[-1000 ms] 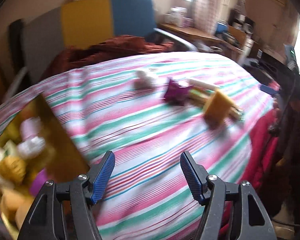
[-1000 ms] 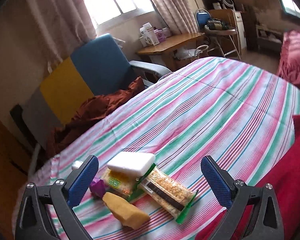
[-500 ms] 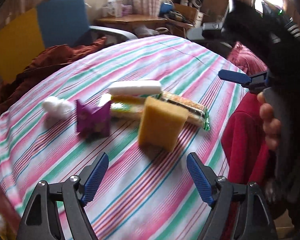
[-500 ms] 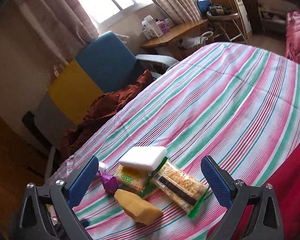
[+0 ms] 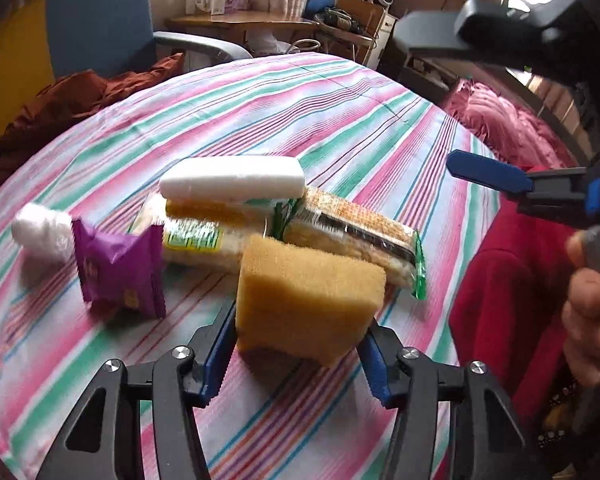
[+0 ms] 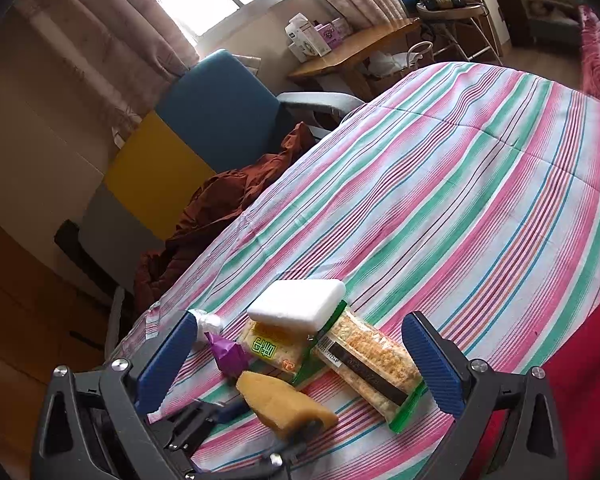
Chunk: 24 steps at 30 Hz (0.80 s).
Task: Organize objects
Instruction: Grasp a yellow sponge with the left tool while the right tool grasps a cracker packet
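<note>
A yellow sponge (image 5: 308,296) stands on the striped tablecloth (image 5: 300,120) between the jaws of my left gripper (image 5: 296,328). The jaws are closing and both blue pads touch its sides. In the right wrist view the sponge (image 6: 284,400) looks pinched between those fingers. Behind it lie a white foam block (image 5: 232,178) on a green-labelled cracker pack (image 5: 196,236), a rice bar pack (image 5: 352,232), a purple packet (image 5: 118,268) and a white wad (image 5: 40,228). My right gripper (image 6: 300,320) hovers wide open above the pile, holding nothing.
A blue and yellow chair (image 6: 216,120) with a brown cloth (image 6: 220,208) stands behind the table. A wooden desk (image 6: 356,48) with boxes is further back. A person's hand (image 5: 588,312) and red garment (image 5: 500,300) are at the right edge.
My left gripper swung away from the yellow box of items, came to the pile and dropped around the yellow sponge, its jaws narrowing onto it. The right gripper barely moved.
</note>
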Motion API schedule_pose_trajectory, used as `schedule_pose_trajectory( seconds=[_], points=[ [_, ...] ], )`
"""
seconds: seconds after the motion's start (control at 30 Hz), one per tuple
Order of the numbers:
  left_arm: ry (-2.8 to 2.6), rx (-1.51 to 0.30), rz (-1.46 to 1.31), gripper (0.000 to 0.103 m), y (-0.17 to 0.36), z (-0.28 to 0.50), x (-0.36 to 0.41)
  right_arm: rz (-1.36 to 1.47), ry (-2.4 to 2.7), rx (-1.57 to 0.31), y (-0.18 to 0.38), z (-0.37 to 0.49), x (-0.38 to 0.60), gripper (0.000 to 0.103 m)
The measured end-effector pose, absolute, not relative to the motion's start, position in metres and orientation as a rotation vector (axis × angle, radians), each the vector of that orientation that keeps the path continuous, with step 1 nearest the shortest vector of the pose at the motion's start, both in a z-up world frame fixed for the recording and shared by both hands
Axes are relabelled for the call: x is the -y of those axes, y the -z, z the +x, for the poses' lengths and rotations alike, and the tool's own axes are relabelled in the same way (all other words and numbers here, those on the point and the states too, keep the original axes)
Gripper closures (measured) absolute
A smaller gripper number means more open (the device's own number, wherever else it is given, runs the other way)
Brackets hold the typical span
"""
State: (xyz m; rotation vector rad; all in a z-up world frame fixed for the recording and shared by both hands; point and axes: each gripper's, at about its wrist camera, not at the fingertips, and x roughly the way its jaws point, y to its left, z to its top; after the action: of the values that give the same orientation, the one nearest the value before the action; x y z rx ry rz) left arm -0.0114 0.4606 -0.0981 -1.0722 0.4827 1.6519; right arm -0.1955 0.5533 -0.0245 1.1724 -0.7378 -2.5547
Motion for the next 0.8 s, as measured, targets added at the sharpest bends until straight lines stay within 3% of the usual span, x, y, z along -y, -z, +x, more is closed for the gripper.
schedule_pose_trajectory(
  seconds=[0.23,0.37,0.5,0.57,0.67,0.8],
  points=[
    [-1.73,-0.383,-1.125,0.047,0.081,-0.015,-0.396,1.333,2.485,0.561,0.035,-0.206,-0.531,0.0],
    [-1.776,-0.33,-1.137,0.046,0.072,-0.015,-0.357,1.507,2.346,0.252,0.041,-0.221,-0.504,0.0],
    [-1.813,-0.254,-1.156,0.046,0.065,-0.014,-0.323,1.603,2.311,-0.174,0.047,-0.231,-0.488,0.0],
    [-1.826,-0.231,-1.156,0.046,0.061,-0.012,-0.311,1.687,2.239,-0.298,0.062,-0.242,-0.486,0.003],
    [-1.842,-0.213,-1.146,0.046,0.056,-0.006,-0.299,1.803,2.166,-0.418,0.088,-0.253,-0.486,0.018],
    [-1.863,-0.184,-1.139,0.046,0.05,-0.004,-0.284,1.898,2.111,-0.491,0.108,-0.26,-0.483,0.02]
  ],
)
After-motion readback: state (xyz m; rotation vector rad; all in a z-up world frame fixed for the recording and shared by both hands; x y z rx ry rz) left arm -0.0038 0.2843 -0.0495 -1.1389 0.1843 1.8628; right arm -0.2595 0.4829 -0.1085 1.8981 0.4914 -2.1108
